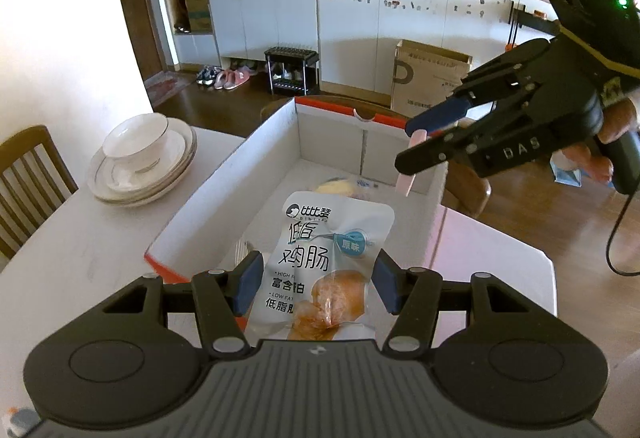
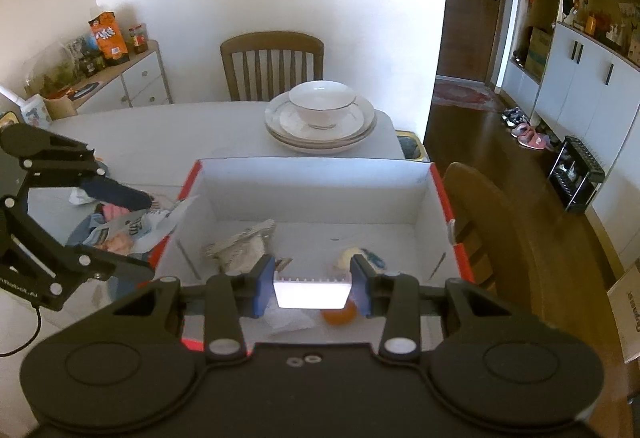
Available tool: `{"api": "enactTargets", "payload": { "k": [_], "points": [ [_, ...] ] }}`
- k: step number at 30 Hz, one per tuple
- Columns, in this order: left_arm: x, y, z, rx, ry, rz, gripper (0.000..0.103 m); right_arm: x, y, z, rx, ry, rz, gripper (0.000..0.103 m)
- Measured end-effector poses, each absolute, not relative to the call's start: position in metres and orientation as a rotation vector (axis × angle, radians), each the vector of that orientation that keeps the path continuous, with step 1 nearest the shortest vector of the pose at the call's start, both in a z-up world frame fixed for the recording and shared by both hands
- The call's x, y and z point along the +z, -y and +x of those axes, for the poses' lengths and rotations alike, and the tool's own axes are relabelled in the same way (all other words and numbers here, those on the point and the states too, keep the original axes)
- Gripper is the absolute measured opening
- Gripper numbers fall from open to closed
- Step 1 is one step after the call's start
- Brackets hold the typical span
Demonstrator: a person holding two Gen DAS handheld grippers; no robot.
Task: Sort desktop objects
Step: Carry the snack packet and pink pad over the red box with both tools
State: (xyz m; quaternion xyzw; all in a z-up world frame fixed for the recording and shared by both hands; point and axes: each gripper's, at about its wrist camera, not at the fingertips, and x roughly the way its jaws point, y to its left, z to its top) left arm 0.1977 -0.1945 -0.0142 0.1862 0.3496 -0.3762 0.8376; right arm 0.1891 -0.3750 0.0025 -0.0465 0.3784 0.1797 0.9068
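Note:
A white cardboard box with red edges (image 1: 224, 174) (image 2: 400, 174) stands open on the table. My left gripper (image 1: 316, 284) is shut on a white sausage snack pouch (image 1: 320, 262) and holds it over the box's near edge; the pouch also shows in the right wrist view (image 2: 132, 226). My right gripper (image 2: 312, 288) is shut on a pale pink comb-like piece (image 2: 310, 294), held over the box; it also shows in the left wrist view (image 1: 412, 166). Inside the box lie a crumpled grey wrapper (image 2: 244, 246), a yellowish item (image 2: 352, 256) and an orange item (image 2: 340, 314).
Stacked white plates with a bowl (image 1: 140, 158) (image 2: 322, 114) stand on the table beyond the box. Wooden chairs (image 2: 272, 62) (image 1: 28, 166) stand at the table's sides. Several loose items (image 2: 104, 214) lie on the table left of the box.

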Motion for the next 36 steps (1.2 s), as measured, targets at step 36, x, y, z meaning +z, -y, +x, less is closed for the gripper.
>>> {"api": "enactTargets", "payload": {
  "k": [36],
  "points": [
    [-0.107,0.288,0.314,-0.653,-1.034,0.530,0.059,-0.076,0.375,0.216,0.403,-0.948,-0.165,0.040]
  ]
}}
